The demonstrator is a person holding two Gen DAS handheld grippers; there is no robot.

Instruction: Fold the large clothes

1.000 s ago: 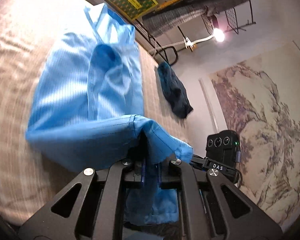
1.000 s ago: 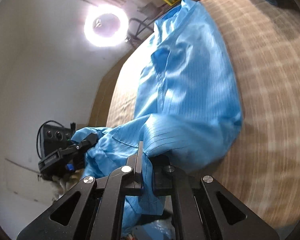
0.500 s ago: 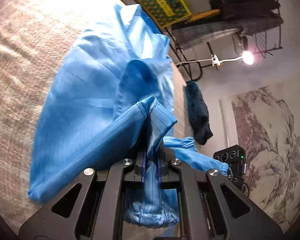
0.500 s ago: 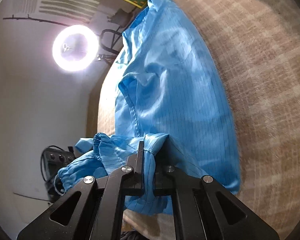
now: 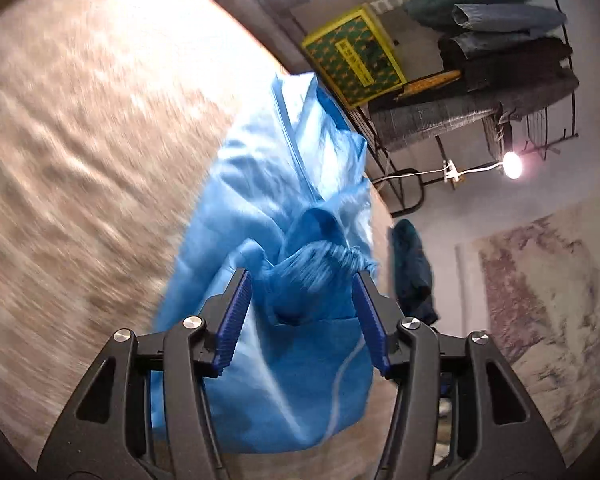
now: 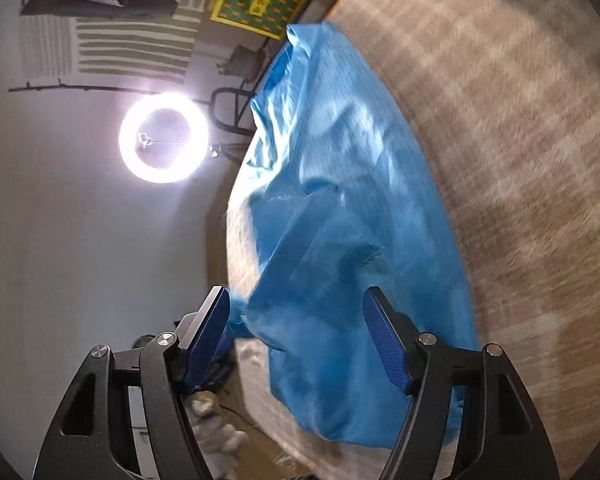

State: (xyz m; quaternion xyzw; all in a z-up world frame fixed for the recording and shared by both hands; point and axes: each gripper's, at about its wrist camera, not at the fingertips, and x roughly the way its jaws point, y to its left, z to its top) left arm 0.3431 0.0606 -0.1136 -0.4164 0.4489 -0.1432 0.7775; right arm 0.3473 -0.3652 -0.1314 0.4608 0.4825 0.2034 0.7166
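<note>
As both jaws are opening off the blue garment (image 5: 260,208), left gripper (image 5: 302,300) and right gripper (image 6: 296,320) release a fold; next, regrasp an edge at frame bottom.

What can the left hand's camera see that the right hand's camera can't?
Only the left wrist view shows a dark cloth at the bed's far edge, a small lamp and a painted wall picture. Only the right wrist view shows a ring light. Both show the blue garment on the bed, the green and yellow sign, and a gripper whose jaws are opening, the left gripper and right gripper, with blue cloth loose between them.
</note>
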